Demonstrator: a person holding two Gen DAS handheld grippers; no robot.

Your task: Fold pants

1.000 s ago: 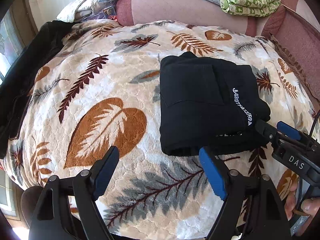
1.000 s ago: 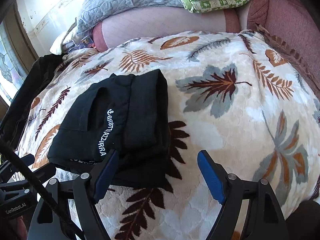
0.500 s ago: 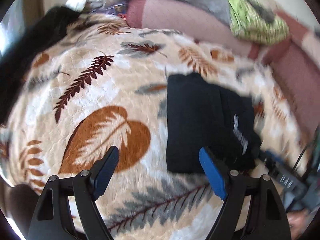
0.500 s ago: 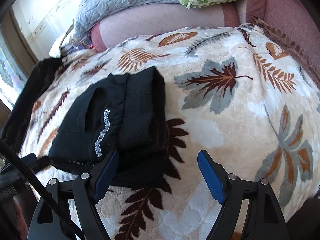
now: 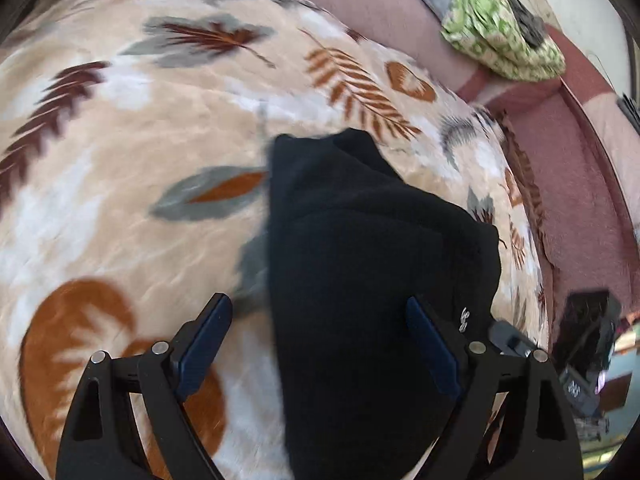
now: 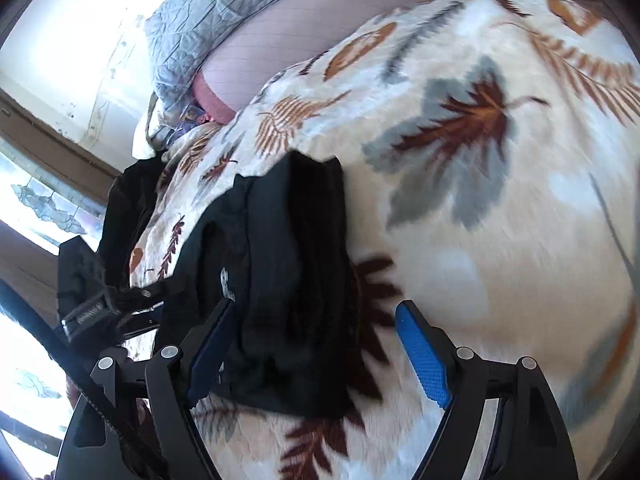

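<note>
The folded black pants with white lettering lie on the leaf-print blanket. My left gripper is open just above their near left part. The pants' left edge runs between its jaws, and the pads stand clear of the cloth. My right gripper is also open, low over the pants at their near right corner. Its left pad is over the black cloth and its right pad is over bare blanket. The left gripper's black body shows past the pants' left side.
A pink bolster runs along the far side of the bed, with a grey quilt and a folded green patterned cloth on it. Another black garment hangs at the bed's left edge by a bright window.
Both grippers have dropped closer to the pants and tipped downward. The left one swung right, so the pants now sit between its jaws. The pants lie as before.
</note>
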